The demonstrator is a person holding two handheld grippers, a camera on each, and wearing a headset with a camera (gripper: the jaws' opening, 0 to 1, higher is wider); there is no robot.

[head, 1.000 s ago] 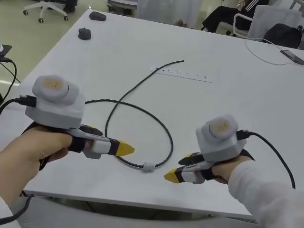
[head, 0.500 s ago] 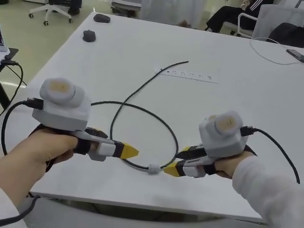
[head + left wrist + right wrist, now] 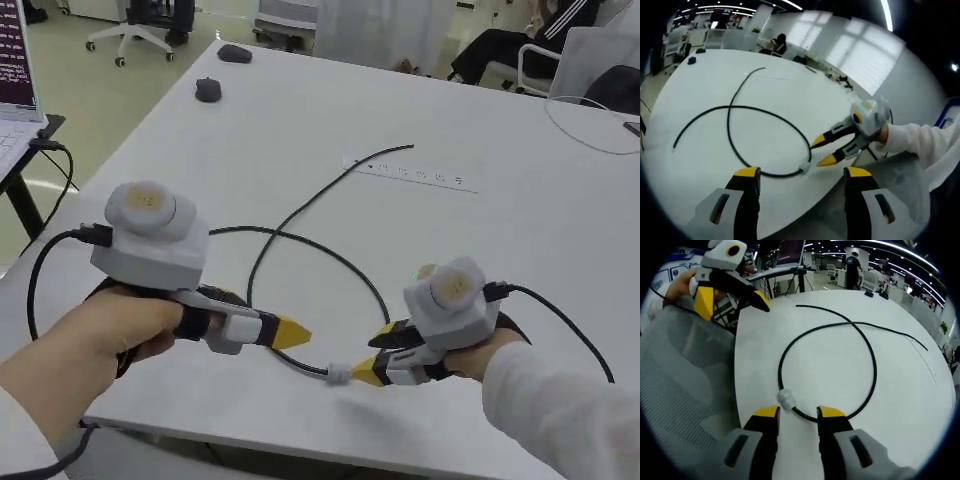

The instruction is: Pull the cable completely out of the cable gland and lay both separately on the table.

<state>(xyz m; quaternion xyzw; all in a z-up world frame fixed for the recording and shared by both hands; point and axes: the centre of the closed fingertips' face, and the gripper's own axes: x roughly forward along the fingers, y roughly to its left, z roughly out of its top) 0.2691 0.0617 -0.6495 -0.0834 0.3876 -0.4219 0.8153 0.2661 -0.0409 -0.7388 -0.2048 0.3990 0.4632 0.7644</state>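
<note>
A long black cable [image 3: 300, 210] lies in a loop on the white table [image 3: 300, 120]. The small white cable gland [image 3: 338, 375] sits on it near the front edge. My right gripper [image 3: 372, 352] is open, its yellow tips just right of the gland [image 3: 785, 399], and the cable [image 3: 805, 415] runs between its jaws. My left gripper [image 3: 292, 332] hangs open a little left of the gland, above the table. In the left gripper view the gland [image 3: 804, 167] lies ahead between the open jaws of my left gripper [image 3: 802, 172], with the right gripper [image 3: 824, 151] beyond it.
A white strip [image 3: 410, 172] lies at mid-table by the cable's far end. Two dark mice [image 3: 208, 90] [image 3: 235, 53] rest at the far left. A laptop [image 3: 10, 110] stands off the table's left side. The table's front edge runs just below the grippers.
My right gripper has moved left and closed in on the gland, its tips now beside it. The left gripper has drifted slightly right. The head camera has shifted.
</note>
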